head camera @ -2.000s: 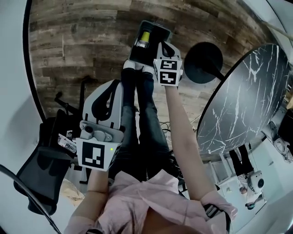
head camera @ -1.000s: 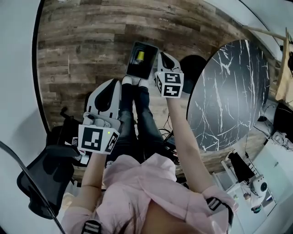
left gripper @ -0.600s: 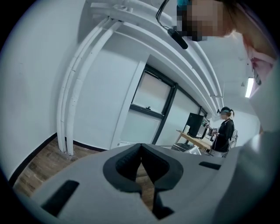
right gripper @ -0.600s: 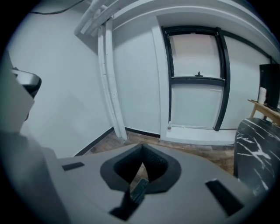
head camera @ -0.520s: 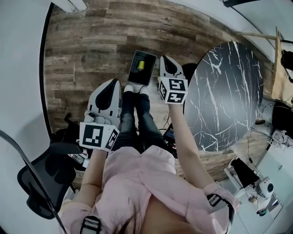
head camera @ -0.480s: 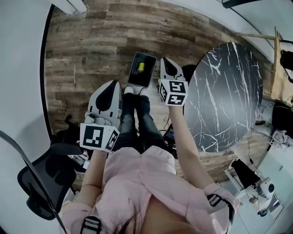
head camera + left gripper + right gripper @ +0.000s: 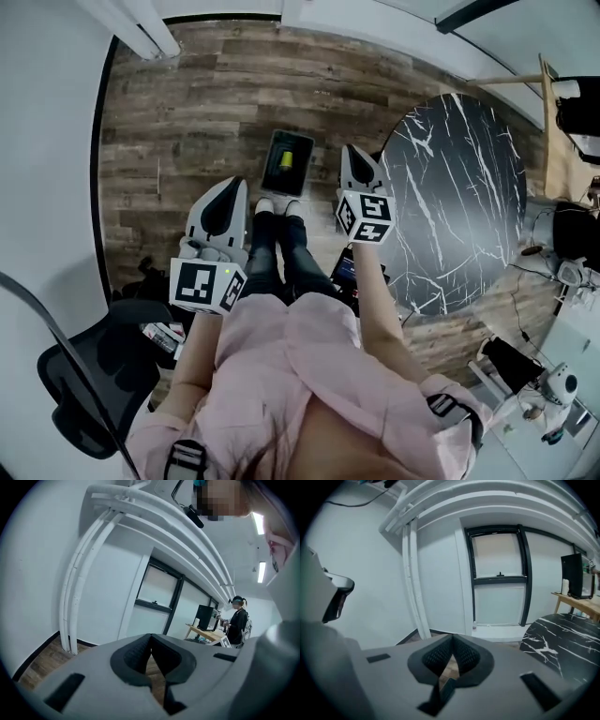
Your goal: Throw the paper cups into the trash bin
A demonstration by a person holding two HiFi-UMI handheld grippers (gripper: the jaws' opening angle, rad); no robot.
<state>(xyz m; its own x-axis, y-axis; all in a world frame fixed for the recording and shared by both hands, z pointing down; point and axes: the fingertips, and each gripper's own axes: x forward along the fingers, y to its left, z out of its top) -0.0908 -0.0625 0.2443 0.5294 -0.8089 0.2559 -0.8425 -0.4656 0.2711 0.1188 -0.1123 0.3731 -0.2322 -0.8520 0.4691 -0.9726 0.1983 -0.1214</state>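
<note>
The bin (image 7: 303, 174) is sitting on the floor (image 7: 187, 112), holding something yellow (image 7: 289, 156). The left gripper (image 7: 228, 194) and right gripper (image 7: 355, 157) are hanging near it, jaws together, empty

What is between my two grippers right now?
In the head view, the person's legs and white shoes lie between the left gripper and right gripper; the trash bin stands just beyond the shoes.

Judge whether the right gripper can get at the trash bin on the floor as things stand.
Probably yes. The trash bin stands open on the floor by the person's shoes, left of the right gripper, whose jaws are shut and empty; nothing lies between them; the table stands aside.
</note>
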